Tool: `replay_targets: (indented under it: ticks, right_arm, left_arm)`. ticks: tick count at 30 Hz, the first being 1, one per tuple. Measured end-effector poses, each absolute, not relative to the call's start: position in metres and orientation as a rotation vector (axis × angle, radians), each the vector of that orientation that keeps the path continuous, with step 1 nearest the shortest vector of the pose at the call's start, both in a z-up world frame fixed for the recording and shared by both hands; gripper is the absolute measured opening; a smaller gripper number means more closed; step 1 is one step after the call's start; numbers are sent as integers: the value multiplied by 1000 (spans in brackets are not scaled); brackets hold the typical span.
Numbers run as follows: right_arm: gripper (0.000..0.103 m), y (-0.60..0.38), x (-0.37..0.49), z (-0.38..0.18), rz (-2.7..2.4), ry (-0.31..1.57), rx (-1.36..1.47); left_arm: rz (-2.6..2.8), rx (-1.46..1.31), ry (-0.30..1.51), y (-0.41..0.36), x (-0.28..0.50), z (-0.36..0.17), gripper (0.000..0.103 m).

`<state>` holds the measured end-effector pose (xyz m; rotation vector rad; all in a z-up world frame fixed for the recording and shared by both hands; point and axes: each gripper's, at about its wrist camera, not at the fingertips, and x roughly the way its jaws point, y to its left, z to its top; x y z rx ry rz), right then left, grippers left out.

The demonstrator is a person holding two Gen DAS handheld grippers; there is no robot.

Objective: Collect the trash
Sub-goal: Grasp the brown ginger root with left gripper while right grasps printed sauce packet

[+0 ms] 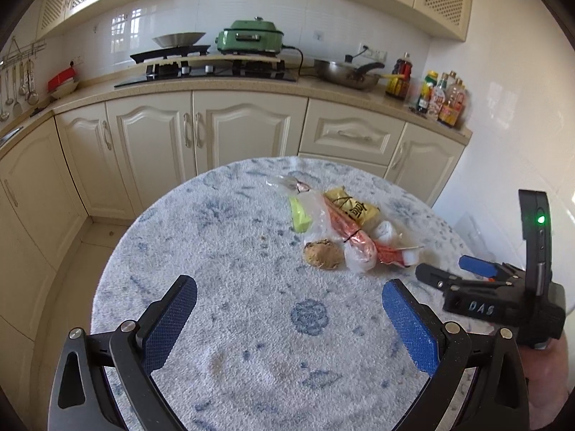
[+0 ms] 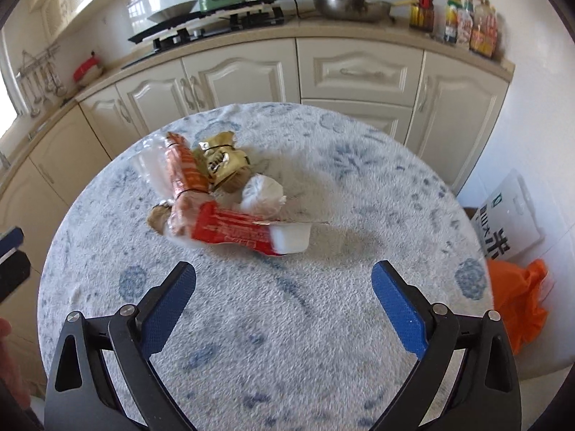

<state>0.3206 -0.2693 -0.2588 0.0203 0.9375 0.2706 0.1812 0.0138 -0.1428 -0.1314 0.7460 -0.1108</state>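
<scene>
On round table (image 1: 222, 287) w/ fluffy white-and-blue cloth, trash sits in one loose heap toward the far-right part of the top. Heap, per left wrist view: clear plastic bag (image 1: 316, 212) w/ yellow-green bit (image 1: 300, 213) inside, long orange-red wrapper (image 1: 346, 228) lying across it, gold snack packet (image 1: 355, 206) just behind that, brown crumbly lump (image 1: 322, 254) at near edge, small white cup (image 1: 384, 231) on the right side. Closest to right gripper: red-labelled white tub (image 2: 251, 233) w/ foil lid peeled partway, lying on its side, touching the orange wrapper.

Left gripper (image 1: 289, 318): jaws spread wide, nothing between them, blue pads facing each other above bare cloth, well short of the heap. Right gripper (image 2: 284, 309): also wide apart, empty, pointing at the tub, near it but not touching. In left wrist view the right gripper shows at far right beside the heap, green LED lit on its body.

Bkgd: cream kitchen cabinets (image 1: 201, 133), gas hob w/ green electric cooker (image 1: 251, 36) on it, steel wok (image 1: 346, 73) on counter, sauce bottles (image 1: 444, 98) at counter's right end. Floor right of table, right wrist view: orange bag (image 2: 521, 301) and white printed bag (image 2: 506, 222).
</scene>
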Motion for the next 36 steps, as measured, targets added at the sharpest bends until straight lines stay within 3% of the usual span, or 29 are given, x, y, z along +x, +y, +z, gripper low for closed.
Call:
replay_targets:
  ticks: [4,11,12,14,15,36]
  right_arm:
    - [93,-287,333,-263,276,936,120]
    - [67,-281,366,-293,290,994,139]
    - [62,-279,366,-291,290,975,124]
    - [34,-278,366,-290,332,972,138]
    - [31,-277,364,-290,334,968,129]
    - [30,-329,331,-277,284,939,160]
  left_arm:
    - [-122,-121,771,4,200,-157,102]
    - [-143,-100,794,-16,220,-171,102]
    - [-144,-95,794,-20,219,-174,102]
    - [-147,-86,797,-26,221,-177,102]
    - [-151,-83,800,-29,223,-179,102]
    - [-90,8,886,-55,305,-245,99]
